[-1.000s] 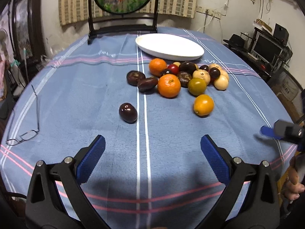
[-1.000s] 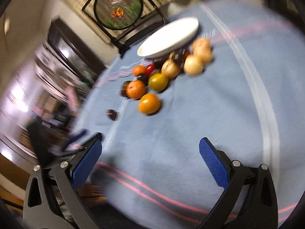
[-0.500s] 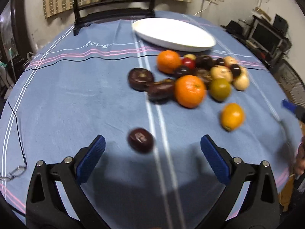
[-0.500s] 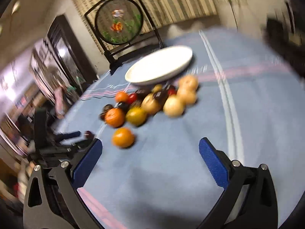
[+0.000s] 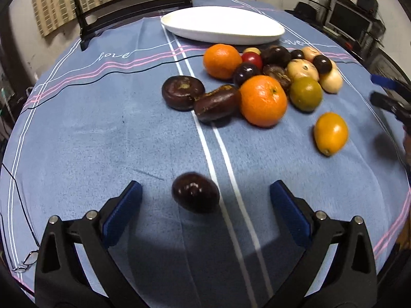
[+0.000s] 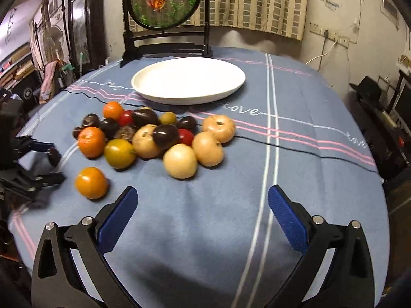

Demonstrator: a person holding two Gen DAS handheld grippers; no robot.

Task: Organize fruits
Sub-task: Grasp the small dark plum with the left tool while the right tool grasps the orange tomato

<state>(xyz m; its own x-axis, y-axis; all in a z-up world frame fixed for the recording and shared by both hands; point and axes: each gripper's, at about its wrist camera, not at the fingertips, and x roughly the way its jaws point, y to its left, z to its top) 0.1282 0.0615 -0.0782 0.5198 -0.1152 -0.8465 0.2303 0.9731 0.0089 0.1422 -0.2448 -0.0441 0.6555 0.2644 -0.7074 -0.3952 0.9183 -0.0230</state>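
A pile of fruits, oranges (image 5: 263, 100), dark plums and pale round fruits (image 6: 179, 161), lies on the blue tablecloth in front of an empty white plate (image 5: 223, 25) (image 6: 188, 79). A lone dark plum (image 5: 195, 195) lies apart, between the open fingers of my left gripper (image 5: 205, 206), not gripped. A single yellow-orange fruit (image 5: 330, 133) (image 6: 91, 182) lies apart at the pile's near side. My right gripper (image 6: 203, 214) is open and empty over bare cloth, in front of the pale fruits. The left gripper also shows in the right wrist view (image 6: 48, 161).
A dark wooden stand with a round fish painting (image 6: 163, 2) stands behind the plate. Eyeglasses (image 5: 28, 259) lie at the left table edge. Furniture and electronics (image 5: 352, 18) crowd the right side of the room.
My left gripper moved forward and down, so the lone dark plum now sits between its fingers. My right gripper swung to face the plate and the pale fruits.
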